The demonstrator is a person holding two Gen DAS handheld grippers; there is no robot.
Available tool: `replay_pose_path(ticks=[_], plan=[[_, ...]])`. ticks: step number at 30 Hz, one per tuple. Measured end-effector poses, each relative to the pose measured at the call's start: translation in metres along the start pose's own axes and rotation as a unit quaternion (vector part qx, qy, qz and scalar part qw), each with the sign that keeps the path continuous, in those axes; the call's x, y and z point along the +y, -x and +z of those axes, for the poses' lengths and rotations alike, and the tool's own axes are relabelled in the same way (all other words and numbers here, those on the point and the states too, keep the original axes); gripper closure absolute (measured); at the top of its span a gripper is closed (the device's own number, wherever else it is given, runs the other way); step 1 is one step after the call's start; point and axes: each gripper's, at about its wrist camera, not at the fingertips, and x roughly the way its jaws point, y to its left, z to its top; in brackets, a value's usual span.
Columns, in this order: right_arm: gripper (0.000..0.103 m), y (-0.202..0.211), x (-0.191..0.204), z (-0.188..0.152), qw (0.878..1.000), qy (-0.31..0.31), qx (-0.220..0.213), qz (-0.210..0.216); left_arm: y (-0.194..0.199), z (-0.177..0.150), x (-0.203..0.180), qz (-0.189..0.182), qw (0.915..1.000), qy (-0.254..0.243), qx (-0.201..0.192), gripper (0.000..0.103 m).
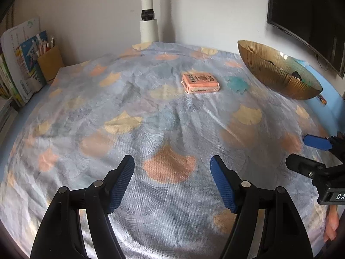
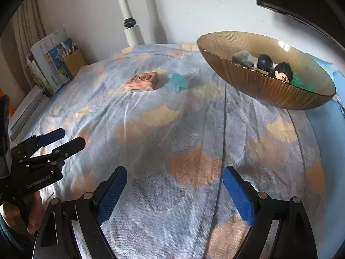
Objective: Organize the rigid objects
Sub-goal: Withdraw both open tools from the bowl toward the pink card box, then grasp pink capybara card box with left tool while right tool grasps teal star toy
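A pink box (image 1: 200,83) (image 2: 142,82) lies flat on the patterned cloth (image 1: 172,129), far ahead of both grippers. Just right of it sits a teal flower-shaped piece (image 1: 237,85) (image 2: 177,82). An amber ribbed glass bowl (image 1: 278,75) (image 2: 258,86) stands at the back right and holds a dark-haired figurine (image 2: 281,72), a black ball (image 2: 265,61) and green bits. My left gripper (image 1: 172,159) (image 2: 71,138) is open over bare cloth. My right gripper (image 2: 175,170) (image 1: 298,151) is open too, and nothing is between its blue pads.
Books and magazines (image 1: 21,64) lean at the back left beside a brown paper holder (image 1: 50,63) with pens. A white pole (image 1: 148,28) rises behind the table's far edge. A dark screen (image 1: 312,21) hangs at the upper right. A hand (image 1: 331,224) grips the right tool.
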Motion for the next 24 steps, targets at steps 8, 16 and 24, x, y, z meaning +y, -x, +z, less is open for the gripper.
replay_pose_path(ticks=[8, 16, 24], plan=[[0.014, 0.003, -0.007, 0.020, 0.997, -0.032, 0.061, 0.028, 0.002, 0.033, 0.007, -0.053, 0.9982, 0.011, 0.026, 0.032], [0.037, -0.018, 0.004, 0.077, 0.999, -0.020, 0.030, 0.023, -0.053, 0.108, -0.005, -0.092, 0.9941, 0.043, 0.038, 0.033], [0.041, -0.069, 0.001, 0.101, 1.000, -0.017, 0.016, 0.007, -0.105, 0.126, -0.030, -0.095, 0.9938, 0.018, 0.055, 0.033]])
